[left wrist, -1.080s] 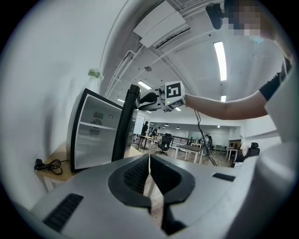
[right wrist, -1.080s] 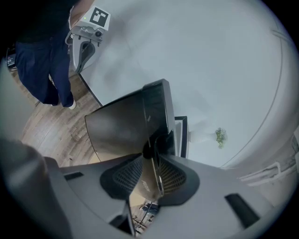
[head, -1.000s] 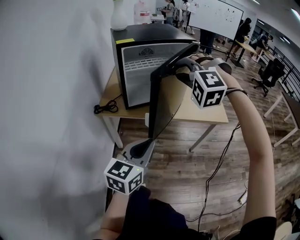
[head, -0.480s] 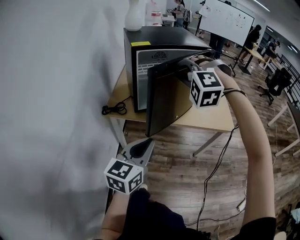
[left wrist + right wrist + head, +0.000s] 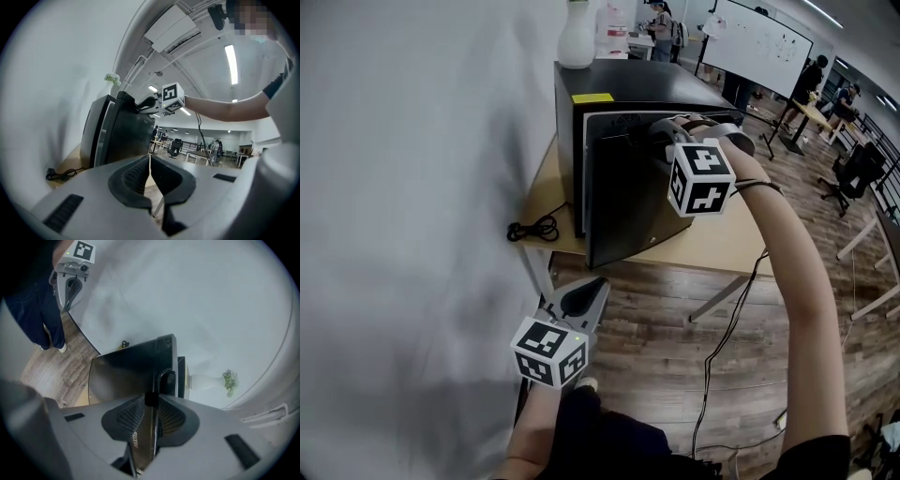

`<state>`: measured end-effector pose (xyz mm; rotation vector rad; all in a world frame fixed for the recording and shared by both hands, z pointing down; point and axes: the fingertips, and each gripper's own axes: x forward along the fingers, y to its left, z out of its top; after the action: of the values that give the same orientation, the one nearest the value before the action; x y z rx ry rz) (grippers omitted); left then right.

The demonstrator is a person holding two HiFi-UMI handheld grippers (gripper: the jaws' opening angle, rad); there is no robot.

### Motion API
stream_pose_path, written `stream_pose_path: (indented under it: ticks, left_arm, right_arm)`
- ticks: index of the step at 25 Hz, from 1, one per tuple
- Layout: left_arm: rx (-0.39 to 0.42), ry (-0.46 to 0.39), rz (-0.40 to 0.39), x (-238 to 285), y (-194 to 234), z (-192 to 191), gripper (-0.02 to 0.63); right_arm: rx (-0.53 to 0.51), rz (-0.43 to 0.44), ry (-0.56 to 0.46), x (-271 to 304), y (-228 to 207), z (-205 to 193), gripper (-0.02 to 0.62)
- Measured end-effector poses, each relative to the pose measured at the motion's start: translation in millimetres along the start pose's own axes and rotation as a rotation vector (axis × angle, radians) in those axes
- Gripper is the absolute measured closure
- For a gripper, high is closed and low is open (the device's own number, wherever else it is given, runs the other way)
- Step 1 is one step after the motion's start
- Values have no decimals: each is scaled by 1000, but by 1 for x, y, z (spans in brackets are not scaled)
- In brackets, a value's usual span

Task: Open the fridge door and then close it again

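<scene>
Head view: black fridge (image 5: 619, 89) on wooden table (image 5: 712, 239) against white wall (image 5: 412, 187), plank floor (image 5: 675, 347) below; fridge door (image 5: 623, 202) seemingly just ajar. Right gripper (image 5: 151, 401) jaws, just closing, clamp door edge; left gripper (image 5: 149, 164) closed, empty.

**Stuff I couldn't make out in this one**

From the head view, the jaw tips of the right gripper (image 5: 151, 400) were tucked behind its own marker cube (image 5: 701, 178) and the right hand (image 5: 717, 129). The door (image 5: 623, 202) covered the whole inside of the fridge (image 5: 614, 80). The print on the yellow label (image 5: 592, 97) was way too small, same for the scribbles on the whiteboard (image 5: 764, 42). The vase (image 5: 577, 42) got chopped by the top edge. Lettering on the door's edge in the right gripper view was just blur.
</scene>
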<state>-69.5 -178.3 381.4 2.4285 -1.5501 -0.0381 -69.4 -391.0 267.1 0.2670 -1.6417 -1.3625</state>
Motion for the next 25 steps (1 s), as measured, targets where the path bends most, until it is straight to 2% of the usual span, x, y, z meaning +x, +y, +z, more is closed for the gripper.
stream_pose_path:
  ticks: [14,20,22,25]
  left_arm:
    - [8,-4,-16,28,45,10,598]
    - [13,1,-11,38,61,12,598]
    - [9,-3,-9,41,68,13,598]
    - [14,-2,-15,45,70,14,598]
  right_arm:
    - [93,-11,52,51,-27,0,532]
    - [115,1,229,58,-32,-1,529]
    - [125,13,223,60,-33,-1,529]
    - [125,-13,187,58,-34,-1,528]
